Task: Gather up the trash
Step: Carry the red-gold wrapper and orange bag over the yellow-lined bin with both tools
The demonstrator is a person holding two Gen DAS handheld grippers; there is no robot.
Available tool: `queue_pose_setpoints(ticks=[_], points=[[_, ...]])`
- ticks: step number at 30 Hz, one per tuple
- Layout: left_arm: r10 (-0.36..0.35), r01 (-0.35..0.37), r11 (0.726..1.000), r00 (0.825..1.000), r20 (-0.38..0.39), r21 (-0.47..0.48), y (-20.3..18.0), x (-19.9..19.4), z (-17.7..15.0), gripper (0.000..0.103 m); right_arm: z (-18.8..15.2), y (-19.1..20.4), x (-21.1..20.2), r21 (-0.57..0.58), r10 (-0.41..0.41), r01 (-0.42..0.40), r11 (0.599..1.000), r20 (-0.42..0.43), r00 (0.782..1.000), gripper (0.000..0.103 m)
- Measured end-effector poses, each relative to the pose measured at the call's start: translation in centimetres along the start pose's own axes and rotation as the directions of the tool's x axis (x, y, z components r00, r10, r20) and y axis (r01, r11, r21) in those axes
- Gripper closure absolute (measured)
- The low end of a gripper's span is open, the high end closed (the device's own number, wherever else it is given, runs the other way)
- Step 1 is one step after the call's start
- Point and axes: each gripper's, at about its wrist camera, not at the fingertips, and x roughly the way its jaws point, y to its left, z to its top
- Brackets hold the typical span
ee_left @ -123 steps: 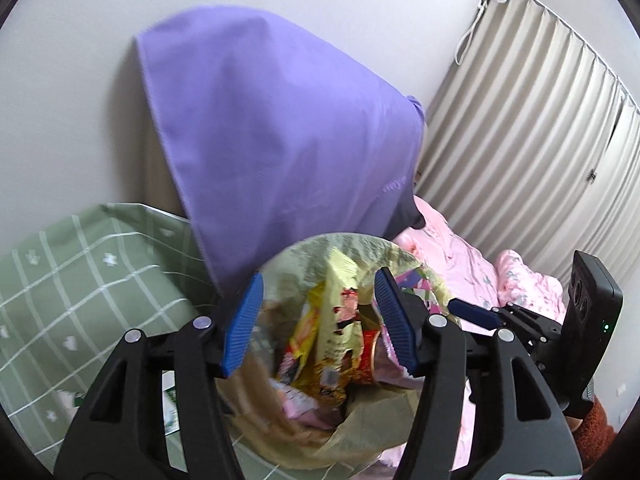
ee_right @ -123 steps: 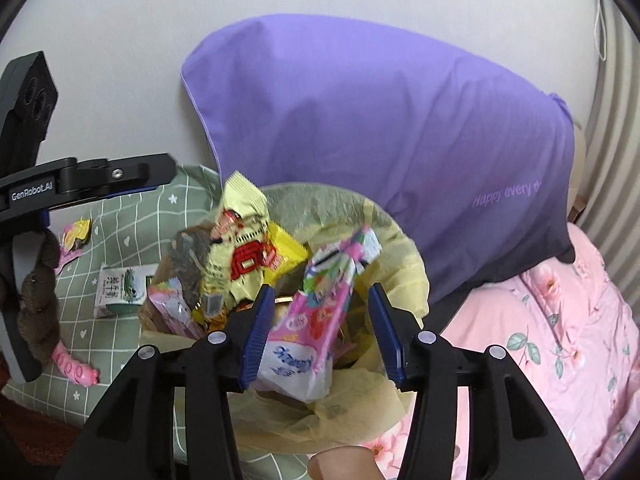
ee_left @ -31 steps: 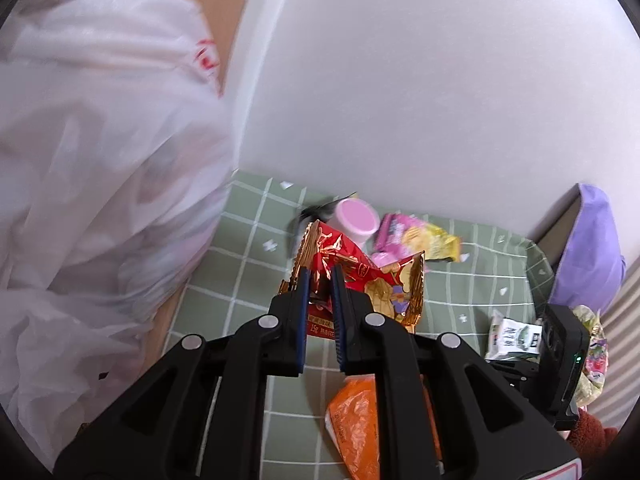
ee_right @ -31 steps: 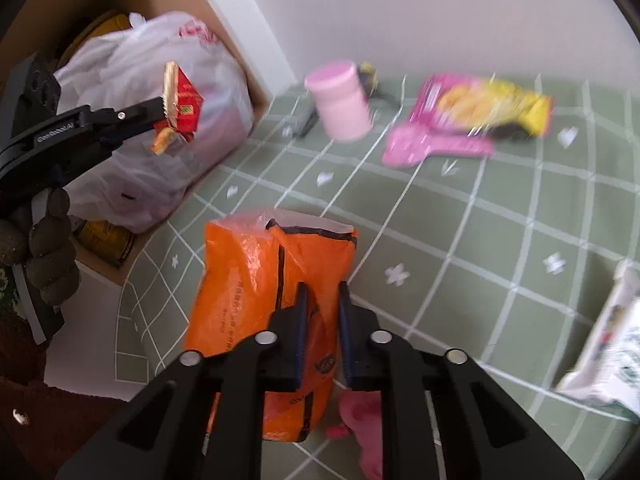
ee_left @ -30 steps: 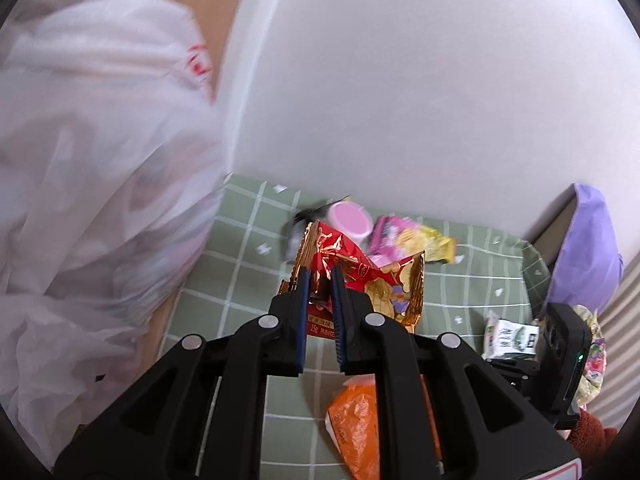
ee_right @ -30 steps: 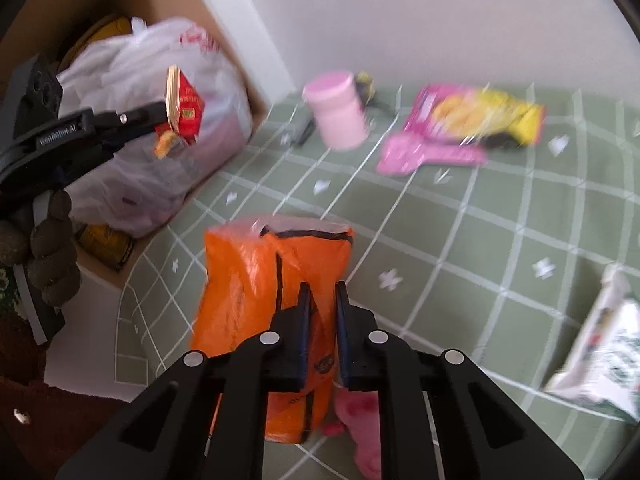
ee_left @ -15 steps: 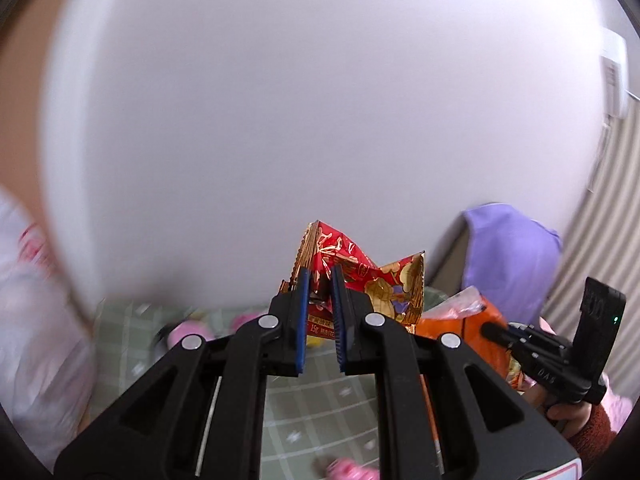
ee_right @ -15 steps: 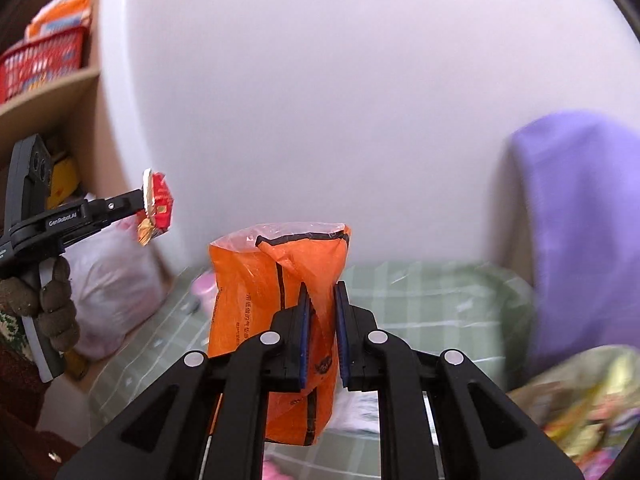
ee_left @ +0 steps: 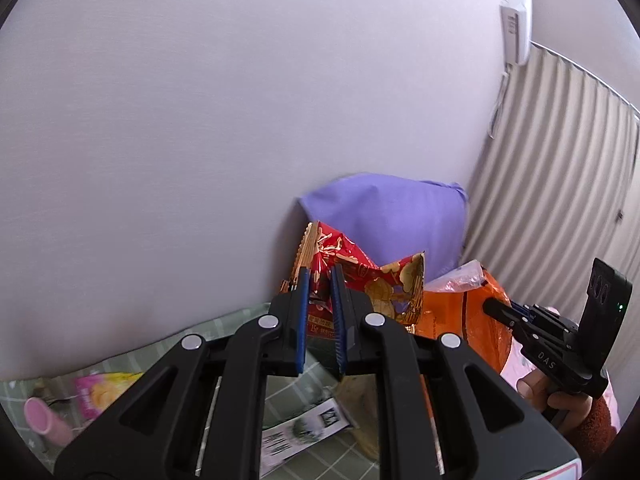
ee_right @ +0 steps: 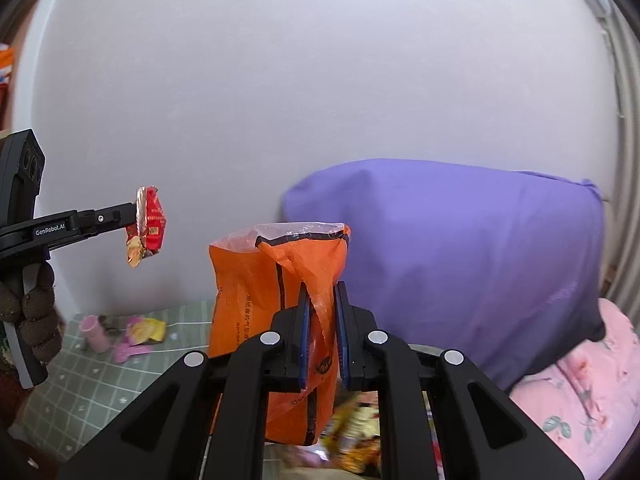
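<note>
Above the green checked bedspread (ee_right: 120,380), both grippers carry trash clear of the surface, each pinching a wrapper by a thin edge so the rest hangs free and can fall away when the jaws part. The left gripper (ee_left: 319,280) is clamped narrow on a crumpled red and gold foil snack wrapper (ee_left: 360,272), gripped near its torn top; from the right wrist view the same wrapper (ee_right: 147,224) dangles off the fingertips, well above the cover. The right gripper (ee_right: 322,300) is closed tight on a fold of an orange plastic snack bag with black lettering (ee_right: 264,304), which hangs upright with its open mouth uppermost.

Below the right gripper, at the lower edge of its view, lies a blurred heap of yellow and red wrappers (ee_right: 356,440), probably the collection bag these two pieces are meant for; its rim cannot be made out. A purple pillow (ee_right: 460,256) leans on the wall behind it, beside pink floral bedding (ee_right: 572,408).

Toward the far left edge of the bedspread, uncollected items remain: a pink cylindrical cup (ee_right: 94,330), a pink and yellow packet (ee_right: 146,330), and nearer the left gripper a white printed carton (ee_left: 300,436).
</note>
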Motion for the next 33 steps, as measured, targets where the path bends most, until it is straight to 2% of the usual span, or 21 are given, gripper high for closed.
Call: queue_pose_setpoints(ticks=[6,12,21,28,33], points=[[-0.11,0.113,0.992,0.993,-0.054,0.063,-4.7,3.8,-0.4,0.093,-0.3,-3.6,-1.9,0.042,-0.104,0.103,0.994,0.016,0.994,0.09],[-0.17,0.181,0.978,0.98,-0.105,0.102,-8.4,6.4,-1.6,0.093,-1.0,-5.6,-3.1,0.05,-0.155,0.154,0.987,0.004,0.988,0.09],[-0.216,0.23,0.97,0.965,-0.152,0.084,-9.6,8.4,-2.7,0.093,-2.1,-6.8,-2.9,0.04,-0.187,0.188,0.981,-0.027,0.982,0.09],[-0.221,0.237,0.969,0.956,-0.194,0.067,-10.5,10.1,-3.8,0.093,-2.8,-8.6,-3.3,0.047,-0.235,0.236,0.971,-0.01,0.972,0.09],[-0.247,0.266,0.962,0.943,-0.224,0.06,-11.3,11.8,-5.0,0.093,-3.7,-9.2,-2.2,-0.006,-0.271,0.271,0.963,-0.022,0.962,0.09]])
